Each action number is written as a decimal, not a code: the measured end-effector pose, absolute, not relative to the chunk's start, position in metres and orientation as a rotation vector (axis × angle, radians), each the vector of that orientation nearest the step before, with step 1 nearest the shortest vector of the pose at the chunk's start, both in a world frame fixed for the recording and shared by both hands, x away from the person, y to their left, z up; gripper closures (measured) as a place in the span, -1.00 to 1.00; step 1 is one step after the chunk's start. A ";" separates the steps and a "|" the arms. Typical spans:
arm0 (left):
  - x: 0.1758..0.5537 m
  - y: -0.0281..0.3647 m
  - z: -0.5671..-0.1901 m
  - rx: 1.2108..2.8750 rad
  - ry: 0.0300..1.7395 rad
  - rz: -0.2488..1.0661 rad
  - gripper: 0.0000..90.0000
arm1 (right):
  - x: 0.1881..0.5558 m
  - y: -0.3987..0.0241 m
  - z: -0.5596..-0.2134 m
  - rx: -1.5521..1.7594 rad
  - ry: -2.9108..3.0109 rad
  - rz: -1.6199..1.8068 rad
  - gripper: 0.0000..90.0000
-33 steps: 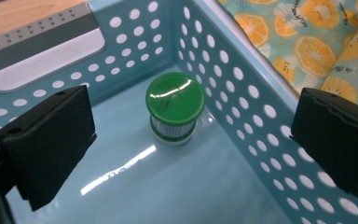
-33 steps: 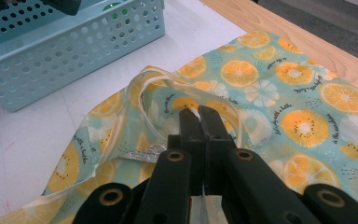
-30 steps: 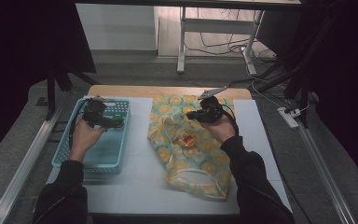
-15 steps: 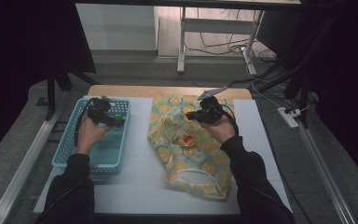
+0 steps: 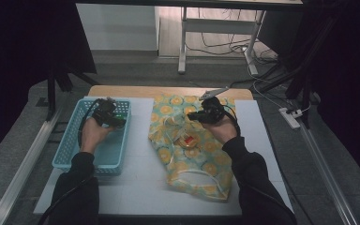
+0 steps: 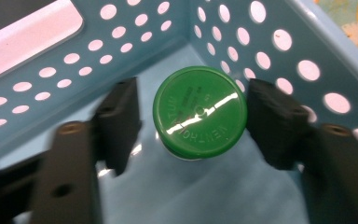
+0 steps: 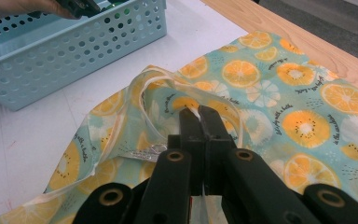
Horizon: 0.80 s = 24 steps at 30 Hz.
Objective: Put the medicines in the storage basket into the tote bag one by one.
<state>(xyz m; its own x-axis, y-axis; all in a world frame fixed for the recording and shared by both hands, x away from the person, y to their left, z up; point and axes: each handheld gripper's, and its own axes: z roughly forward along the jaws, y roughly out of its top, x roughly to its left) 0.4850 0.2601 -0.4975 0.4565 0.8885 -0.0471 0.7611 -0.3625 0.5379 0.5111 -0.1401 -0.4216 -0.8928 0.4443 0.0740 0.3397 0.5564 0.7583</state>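
- A round green plastic cap (image 6: 200, 112) atop a container is seen end-on in the left gripper view, its axis pointing straight up along the line of sight, in a corner of the perforated light-blue plastic basket (image 5: 70, 149).
- The left gripper (image 6: 193, 119) is set about the cap, its jaws having just been closing: the right pad appears to touch the cap's edge, a narrow gap remains at the left pad.
- The right gripper (image 7: 199, 113) is clamped tight on the pale handle strap of the orange-slice-patterned teal fabric bag (image 5: 194, 143).
- The bag lies flat on the white table top (image 5: 140, 183), just beside the basket.
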 end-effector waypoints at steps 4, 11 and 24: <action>0.485 0.262 -0.497 2.197 1.406 0.318 0.15 | 0.511 -0.140 -0.422 0.673 2.658 1.255 1.00; 0.482 0.263 -0.493 2.197 1.425 0.321 0.15 | 0.511 -0.140 -0.421 0.674 2.657 1.263 1.00; 0.469 0.267 -0.459 2.142 1.378 0.333 0.15 | 0.511 -0.141 -0.422 0.679 2.656 1.276 1.00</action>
<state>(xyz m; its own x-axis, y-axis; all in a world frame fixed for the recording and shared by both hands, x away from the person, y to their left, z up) 0.4690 0.2665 -0.4592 0.4394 0.8936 -0.0917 0.7530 -0.3108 0.5800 0.5110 -0.1409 -0.4217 -0.8925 0.4428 0.0852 0.3433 0.5446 0.7652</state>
